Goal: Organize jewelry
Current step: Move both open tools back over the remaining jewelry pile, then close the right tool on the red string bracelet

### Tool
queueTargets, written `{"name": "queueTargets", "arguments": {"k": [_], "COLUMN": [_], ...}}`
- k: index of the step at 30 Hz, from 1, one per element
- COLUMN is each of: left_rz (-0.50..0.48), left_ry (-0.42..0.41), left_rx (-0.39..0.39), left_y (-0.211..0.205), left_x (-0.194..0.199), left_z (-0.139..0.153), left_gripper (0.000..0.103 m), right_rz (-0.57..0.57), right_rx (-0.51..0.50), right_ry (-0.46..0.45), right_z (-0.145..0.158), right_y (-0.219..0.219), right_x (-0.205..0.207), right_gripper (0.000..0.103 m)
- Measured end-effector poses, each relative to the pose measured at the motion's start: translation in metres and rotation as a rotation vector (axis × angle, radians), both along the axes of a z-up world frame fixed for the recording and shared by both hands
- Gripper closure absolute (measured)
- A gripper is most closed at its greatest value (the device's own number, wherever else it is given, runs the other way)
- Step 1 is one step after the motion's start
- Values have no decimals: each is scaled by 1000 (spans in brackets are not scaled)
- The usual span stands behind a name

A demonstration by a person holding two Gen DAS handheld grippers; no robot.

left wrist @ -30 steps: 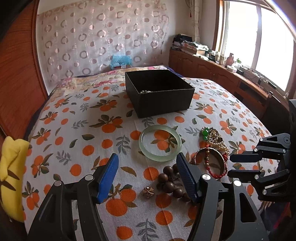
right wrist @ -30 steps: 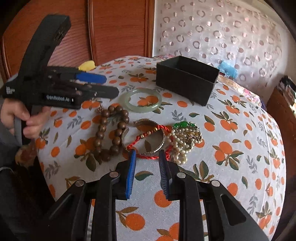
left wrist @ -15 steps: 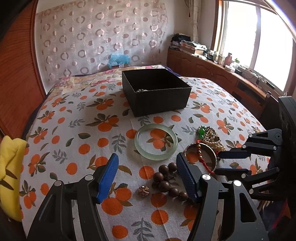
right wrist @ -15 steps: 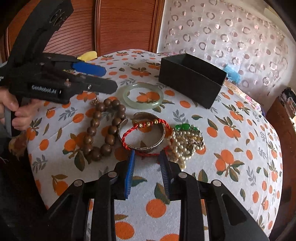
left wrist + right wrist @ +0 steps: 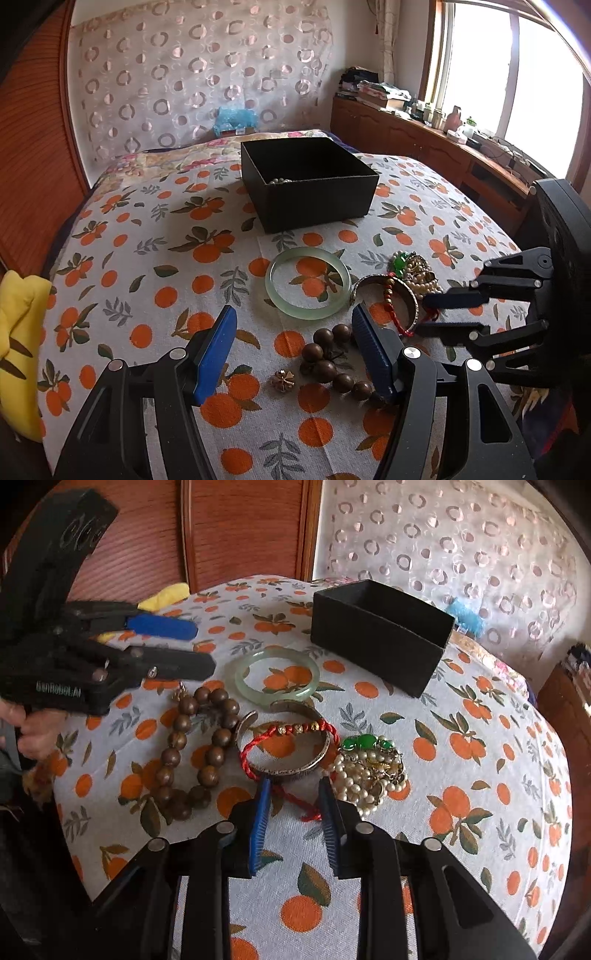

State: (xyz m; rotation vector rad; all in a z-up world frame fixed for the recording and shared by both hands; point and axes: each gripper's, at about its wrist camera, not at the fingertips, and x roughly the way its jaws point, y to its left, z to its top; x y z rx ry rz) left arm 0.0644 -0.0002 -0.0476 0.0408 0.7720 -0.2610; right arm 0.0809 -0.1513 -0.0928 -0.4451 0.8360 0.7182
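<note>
On the bed, the left hand-held gripper (image 5: 291, 343) hangs open over the wooden bead bracelet (image 5: 195, 753). To its right, the right hand-held gripper (image 5: 291, 794) is closing around the red cord bracelet (image 5: 288, 734) and silver bangle (image 5: 295, 768), pads not yet pressing. This looks like a pickup; next it must pinch firmly, then lift toward the black box (image 5: 380, 635) at far right.

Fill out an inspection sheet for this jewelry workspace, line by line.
Surface: bedspread printed with oranges, flat.
Job's things: black box, open, beads visible inside; jade bangle; wooden bead bracelet; red cord bracelet lying over silver bangle; pearl and green-stone tangle; small gold charm.
Clutter: yellow cloth at the bed edge.
Grippers: left gripper open above the wooden beads; right gripper closing, red cord tail between its jaws, pads not pressing.
Cables: some on the window counter.
Surroundings: patterned curtain, wooden panel, window.
</note>
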Motion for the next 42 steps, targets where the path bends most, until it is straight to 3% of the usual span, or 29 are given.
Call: {"name": "queueTargets", "arguments": {"k": [1,4,8,16,21,23,24,25,26,30,34,35,36,37,42], "left_rz": [-1,-3,-6,-16,-19,-20,-21,-22,-25,-27,-25,-25,-25,-26,-30], "left_ry": [2,15,32,60,65,68,69,70,72,72,75,76,75,74,80], "left_rx": [-1,-1,-3,18,11,7,6,4,3,1,-5,-6,-6,-6,-9], "left_y": [-1,-6,-8,-6,-5,-4,-4,-4,-4,-3,-3,-4,-4,-3,-2], "left_x": [0,2,5,19,24,25,24,24,24,23,25,25,25,26,30], "left_z": [0,-2,-4,-4,-5,-7,-7,-8,-8,-9,-8,-8,-7,-7,-5], "left_gripper": [41,41,41,41,41,41,41,41,41,41,41,41,41,41,41], "right_rz": [-2,-2,-9,-5,13,13,14,20,28,72,102,105,107,113,94], "right_rx": [-10,-2,22,103,84,92,95,102,111,81,32,28,19,14,31], "right_ry": [-8,4,-14,-80,-40,-6,6,15,28,63,55,57,49,49,28], "right_z": [0,1,5,41,31,24,21,19,17,7,0,1,1,1,5], "right_y": [0,-6,-9,-12,-13,-13,-13,-13,-12,-4,5,6,7,8,3], "right_x": [0,2,2,-1,1,5,5,5,5,3,4,5,5,5,3], "right_gripper": [96,102,103,103,102,90,72,63,59,59,69,76,96,100,101]}}
